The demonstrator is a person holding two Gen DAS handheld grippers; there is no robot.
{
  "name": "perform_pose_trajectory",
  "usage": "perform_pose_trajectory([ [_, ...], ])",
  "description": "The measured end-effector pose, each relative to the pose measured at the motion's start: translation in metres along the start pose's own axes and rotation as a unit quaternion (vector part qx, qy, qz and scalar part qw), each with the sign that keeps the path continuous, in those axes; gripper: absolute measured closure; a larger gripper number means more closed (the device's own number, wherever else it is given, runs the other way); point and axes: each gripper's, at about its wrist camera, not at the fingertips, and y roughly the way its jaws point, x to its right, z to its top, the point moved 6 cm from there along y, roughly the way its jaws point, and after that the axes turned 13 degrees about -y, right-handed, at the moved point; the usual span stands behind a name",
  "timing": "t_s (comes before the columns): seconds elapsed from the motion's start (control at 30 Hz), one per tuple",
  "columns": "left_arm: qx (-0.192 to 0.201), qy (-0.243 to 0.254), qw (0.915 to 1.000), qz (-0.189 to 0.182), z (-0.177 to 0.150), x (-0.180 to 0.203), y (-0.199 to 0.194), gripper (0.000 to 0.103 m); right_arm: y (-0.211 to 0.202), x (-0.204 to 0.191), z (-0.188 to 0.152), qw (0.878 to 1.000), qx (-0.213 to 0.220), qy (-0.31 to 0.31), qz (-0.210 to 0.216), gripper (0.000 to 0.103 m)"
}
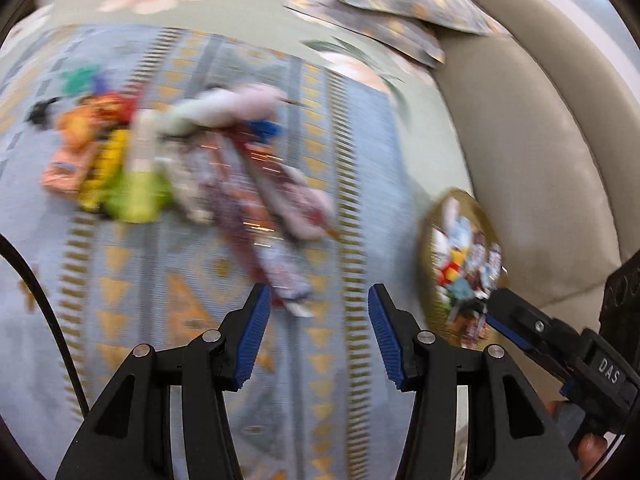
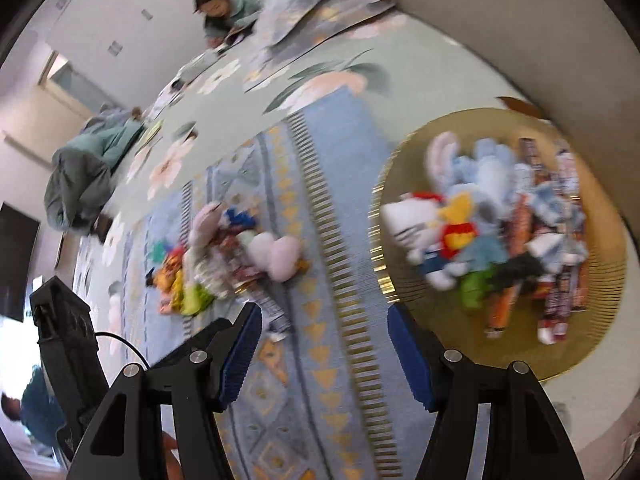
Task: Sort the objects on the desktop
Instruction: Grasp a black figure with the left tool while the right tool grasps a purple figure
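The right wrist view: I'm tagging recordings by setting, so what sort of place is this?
Probably a shared room indoors, not a desk: a long surface under a floral cloth with a patterned blue mat, seated people along it, and a padded beige backrest.

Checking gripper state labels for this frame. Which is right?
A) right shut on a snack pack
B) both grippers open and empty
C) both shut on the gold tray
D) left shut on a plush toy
B: the left gripper and the right gripper each show their blue pads spread apart with only the patterned cloth between them, short of the toy pile and the gold tray.
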Motion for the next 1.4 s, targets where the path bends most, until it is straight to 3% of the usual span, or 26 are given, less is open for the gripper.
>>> perform_pose_trajectory([
  [0.2, 0.046, -0.03, 0.9977, 0.039, 0.039, -0.064, -0.032, 0.055, 0.027, -0.053, 0.004, 0.999, -0.015, -0.024, 0.02, 0.039],
  [0.43, 0.11, -0.042, 0.9891, 0.089, 0.113, -0.141, -0.064, 0.055, 0.064, -0.12, 0.015, 0.997, -0.029, -0.051, 0.04, 0.039],
  [0.73, 0.136, -0.026, 0.9833, 0.118, 0.186, -0.194, -0.046, 0.055, 0.111, -0.201, 0.029, 0.992, -0.051, -0.093, 0.064, 0.039],
  [1.17, 0.112, 0.005, 0.985, 0.131, 0.207, -0.222, 0.007, 0.055, 0.176, -0.25, 0.082, 0.987, -0.048, -0.14, 0.067, 0.039],
  [1.27, 0.127, 0.035, 0.9812, 0.141, 0.205, -0.218, 0.01, 0.055, 0.189, -0.255, 0.099, 0.986, -0.04, -0.153, 0.06, 0.039],
  [1.3, 0.133, 0.036, 0.9808, 0.138, 0.205, -0.218, 0.009, 0.061, 0.195, -0.257, 0.105, 0.985, -0.039, -0.159, 0.057, 0.039],
  [1.4, 0.149, 0.013, 0.981, 0.124, 0.206, -0.225, -0.001, 0.063, 0.216, -0.262, 0.116, 0.981, -0.047, -0.185, 0.048, 0.039],
])
